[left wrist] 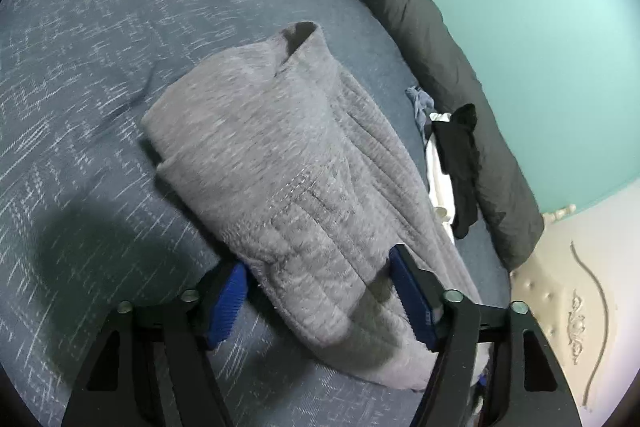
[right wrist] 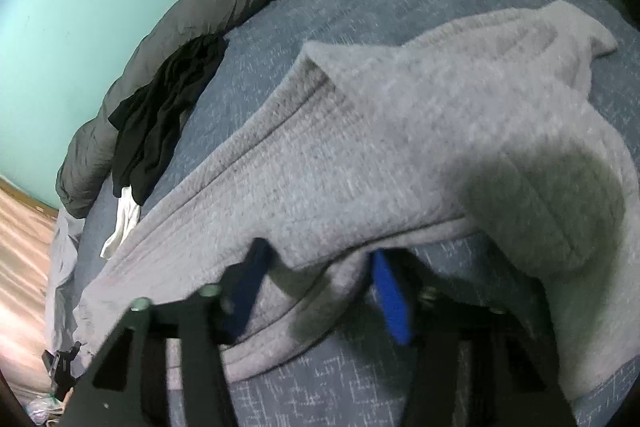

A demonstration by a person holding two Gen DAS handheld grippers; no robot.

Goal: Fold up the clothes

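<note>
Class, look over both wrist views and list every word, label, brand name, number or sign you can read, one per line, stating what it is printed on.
None: no readable text appears in either view.
The grey quilted fleece garment shows only stitching, no label.
The blue speckled bedspread carries a woven pattern, not letters.
The cream headboard has a carved ornament, not writing.
The black garment shows no print.
</note>
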